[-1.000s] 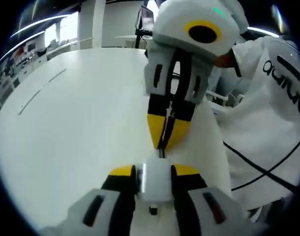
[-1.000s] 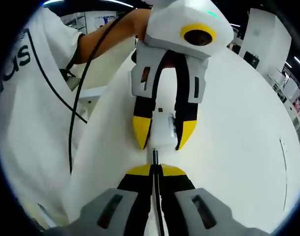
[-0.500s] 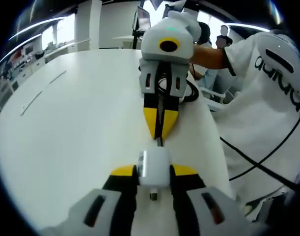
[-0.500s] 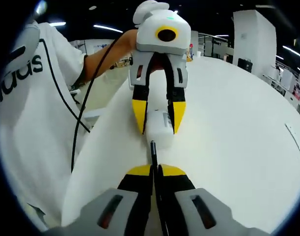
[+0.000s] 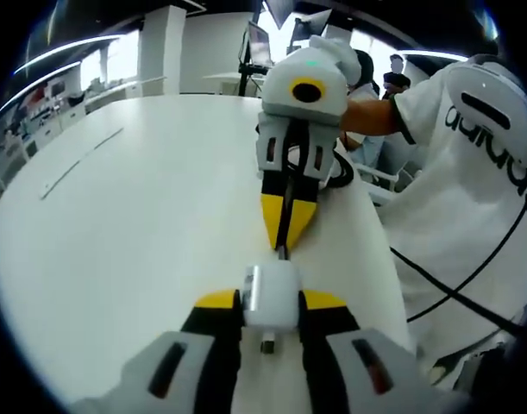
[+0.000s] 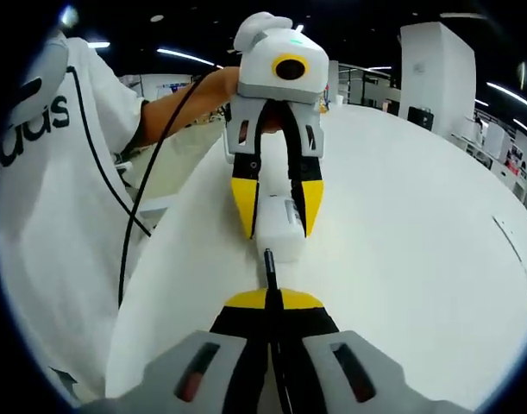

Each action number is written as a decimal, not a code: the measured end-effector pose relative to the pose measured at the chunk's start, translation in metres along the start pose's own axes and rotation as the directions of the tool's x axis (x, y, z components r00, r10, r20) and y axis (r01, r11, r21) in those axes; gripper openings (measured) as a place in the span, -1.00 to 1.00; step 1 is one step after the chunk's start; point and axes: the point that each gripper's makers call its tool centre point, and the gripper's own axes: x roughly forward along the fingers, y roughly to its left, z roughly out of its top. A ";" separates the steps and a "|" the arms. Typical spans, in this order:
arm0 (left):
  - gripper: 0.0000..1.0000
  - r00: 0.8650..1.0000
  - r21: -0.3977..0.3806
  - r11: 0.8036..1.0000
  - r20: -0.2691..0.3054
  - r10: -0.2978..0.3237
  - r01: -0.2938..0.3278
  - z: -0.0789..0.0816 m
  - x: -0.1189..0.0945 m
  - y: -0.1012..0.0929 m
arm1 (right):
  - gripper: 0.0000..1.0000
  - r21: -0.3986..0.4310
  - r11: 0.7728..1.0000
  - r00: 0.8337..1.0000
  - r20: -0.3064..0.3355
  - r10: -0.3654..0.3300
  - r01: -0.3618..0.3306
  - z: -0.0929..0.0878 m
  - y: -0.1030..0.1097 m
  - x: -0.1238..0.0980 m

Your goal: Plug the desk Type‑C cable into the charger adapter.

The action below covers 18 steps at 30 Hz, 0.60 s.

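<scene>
Two pinching grippers: left gripper (image 5: pixel 270 302) on charger adapter (image 5: pixel 270 296), right gripper (image 6: pixel 268 301) on Type‑C cable (image 6: pixel 268 269).

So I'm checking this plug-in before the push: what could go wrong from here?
The cable plug tip sits just short of the charger adapter, so a slight tilt could miss the port. The right gripper pinches only the thin cable, which might slide back. The adapter could twist in the left gripper under pressure.

Your work surface is a broad white table (image 5: pixel 142 216) with a rounded edge, seen again in the right gripper view (image 6: pixel 418 224). One thin, pale strip (image 5: pixel 78 164) lies flat on it, far out near its rim (image 6: pixel 515 259).
</scene>
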 end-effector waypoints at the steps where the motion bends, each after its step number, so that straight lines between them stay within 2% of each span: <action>1: -0.54 1.000 -0.007 1.000 0.002 -0.002 0.002 0.000 0.000 0.001 | -1.00 0.002 1.000 1.000 -0.011 -0.002 0.002 -0.001 0.001 0.000; 3: -0.54 1.000 -0.010 1.000 0.012 -0.005 0.006 -0.001 0.000 0.000 | -1.00 0.005 1.000 1.000 -0.007 -0.005 0.005 -0.001 0.002 0.001; 4: -0.53 1.000 -0.022 1.000 0.019 -0.004 0.005 -0.001 0.000 0.001 | -1.00 0.034 0.999 1.000 0.009 0.006 -0.006 0.001 0.004 0.001; 5: -0.53 1.000 -0.023 1.000 0.017 -0.008 0.009 -0.001 0.000 0.000 | -1.00 0.065 0.998 1.000 -0.008 0.026 -0.026 -0.003 0.007 0.001; 6: -0.53 1.000 -0.035 0.999 0.023 -0.006 0.007 0.000 0.002 0.000 | -1.00 0.045 0.999 1.000 -0.012 0.004 -0.003 -0.002 0.001 0.003; 10: -0.52 1.000 -0.038 0.999 0.007 -0.013 0.013 -0.001 0.002 0.000 | -1.00 0.019 1.000 0.999 -0.040 -0.004 0.005 -0.004 0.001 0.006; 18: -0.48 0.999 -0.066 0.997 0.022 -0.037 0.038 -0.001 0.004 0.000 | -0.97 -0.061 0.998 0.999 0.022 -0.027 0.028 -0.004 -0.001 0.005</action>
